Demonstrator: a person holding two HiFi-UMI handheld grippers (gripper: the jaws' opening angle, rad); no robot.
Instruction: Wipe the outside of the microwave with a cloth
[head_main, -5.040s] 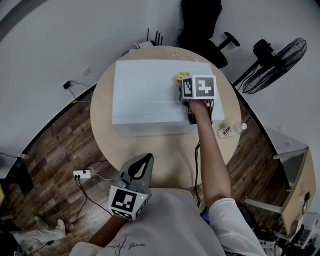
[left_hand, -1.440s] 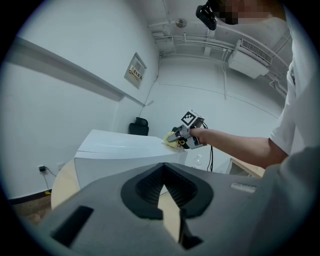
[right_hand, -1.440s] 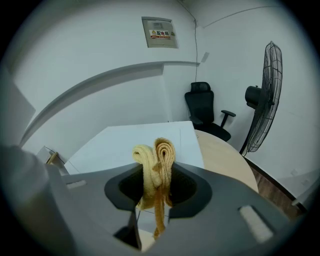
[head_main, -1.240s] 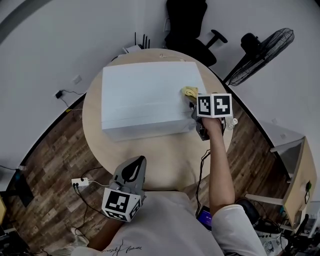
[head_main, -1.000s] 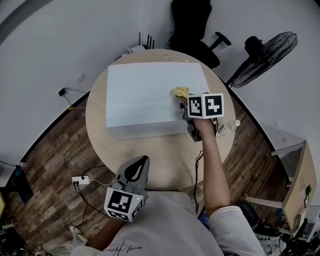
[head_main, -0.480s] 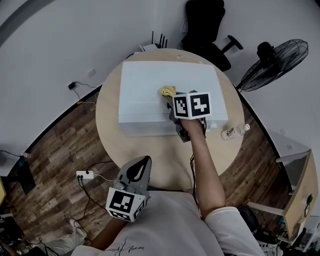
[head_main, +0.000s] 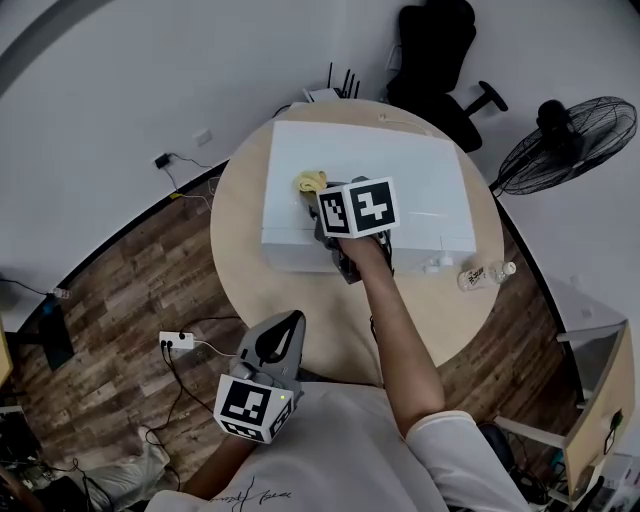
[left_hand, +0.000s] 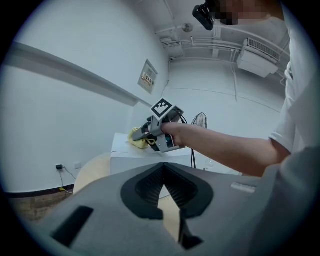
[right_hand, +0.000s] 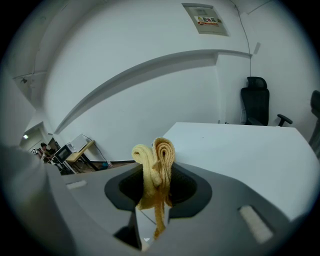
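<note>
The white microwave (head_main: 400, 175) stands on a round wooden table (head_main: 240, 235). My right gripper (head_main: 322, 203) is shut on a folded yellow cloth (head_main: 308, 182), which rests on the microwave's top near its front left corner. In the right gripper view the cloth (right_hand: 156, 165) sticks up between the jaws, with the white top (right_hand: 240, 150) stretching ahead. My left gripper (head_main: 280, 332) hangs low near my body, off the table, jaws shut and empty. The left gripper view shows the cloth (left_hand: 138, 138) and the right gripper (left_hand: 145, 135) on the microwave (left_hand: 150, 160).
A plastic bottle (head_main: 485, 274) lies on the table right of the microwave. A black office chair (head_main: 440, 55) and a standing fan (head_main: 575, 135) are behind the table. A power strip (head_main: 175, 341) with cables lies on the wooden floor at left.
My right gripper has slid the cloth leftward across the microwave's top, from near the right edge toward the front left corner. The left gripper has stayed put.
</note>
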